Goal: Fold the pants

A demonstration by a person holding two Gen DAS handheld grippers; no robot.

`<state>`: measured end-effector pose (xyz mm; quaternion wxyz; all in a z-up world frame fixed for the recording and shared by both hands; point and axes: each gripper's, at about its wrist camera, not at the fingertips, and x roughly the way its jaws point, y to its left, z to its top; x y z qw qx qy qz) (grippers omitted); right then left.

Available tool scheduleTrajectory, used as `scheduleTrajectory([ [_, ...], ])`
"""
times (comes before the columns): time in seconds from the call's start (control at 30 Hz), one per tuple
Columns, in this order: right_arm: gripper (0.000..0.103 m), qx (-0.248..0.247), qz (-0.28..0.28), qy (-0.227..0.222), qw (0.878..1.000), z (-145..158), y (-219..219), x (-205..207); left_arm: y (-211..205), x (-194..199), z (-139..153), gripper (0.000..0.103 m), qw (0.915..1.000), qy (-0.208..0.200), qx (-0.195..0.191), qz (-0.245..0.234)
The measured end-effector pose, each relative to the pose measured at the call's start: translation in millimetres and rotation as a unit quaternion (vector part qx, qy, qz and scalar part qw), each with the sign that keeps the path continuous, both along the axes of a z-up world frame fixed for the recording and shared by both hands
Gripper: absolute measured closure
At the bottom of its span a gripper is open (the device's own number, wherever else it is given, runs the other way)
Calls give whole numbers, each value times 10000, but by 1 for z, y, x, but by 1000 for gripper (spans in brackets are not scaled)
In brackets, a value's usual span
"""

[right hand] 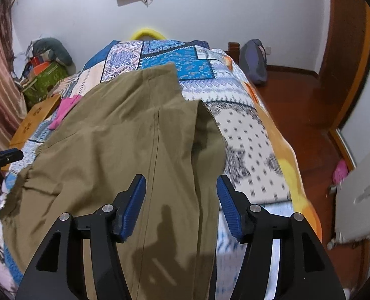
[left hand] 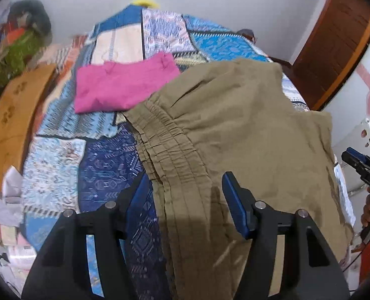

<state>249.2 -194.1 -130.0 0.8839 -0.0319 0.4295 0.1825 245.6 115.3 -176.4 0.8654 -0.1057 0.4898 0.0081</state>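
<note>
Khaki pants [left hand: 234,130] lie folded on the patchwork bedspread [left hand: 105,175], elastic waistband toward the left. They also show in the right wrist view [right hand: 125,135], the leg ends pointing to the far end of the bed. My left gripper [left hand: 185,187] is open and empty, hovering above the waistband. My right gripper [right hand: 181,187] is open and empty, hovering above the right part of the pants. The right gripper shows at the right edge of the left wrist view [left hand: 359,165], and the left gripper at the left edge of the right wrist view [right hand: 2,158].
A folded pink garment [left hand: 122,87] lies on the bed beyond the waistband. A wooden board [left hand: 12,122] runs along the bed's left side, with a clutter pile [right hand: 45,75] behind it. A grey bag [right hand: 254,62] sits on the red floor [right hand: 304,115] right of the bed.
</note>
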Motion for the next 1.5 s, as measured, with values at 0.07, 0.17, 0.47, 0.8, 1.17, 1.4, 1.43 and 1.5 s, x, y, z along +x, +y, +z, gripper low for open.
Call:
scheduleTrajectory([
  [0.07,48,-86,84,-1,9999,-6,6,10,7,10,-11,42,9997,132,-180,28],
  [0.17,48,-214,179,-18,9996,-16,15,22,8,19,-22,42,9994,215,-278,-62],
  [0.47,74,-154,520,228,9983,-37,27,42,3,28,-34,44,9986,340,-316,-258],
  [0.8,93,-395,647,285,9967,-38,32,36,-23,37,-31,47,9905,105,1196,-673],
  [1.17,82,-463,685,624,9946,-32,27,19,-16,40,-18,47,9918,141,1159,-514],
  [1.4,56,65,309,167,9994,18,6,22,12,34,36,31,9948,-519,877,-85],
  [1.43,52,109,285,88,9995,25,4,23,15,35,41,26,9947,-587,849,-38],
  [1.5,45,183,249,-75,9995,35,3,26,23,41,51,22,9937,-716,856,74],
])
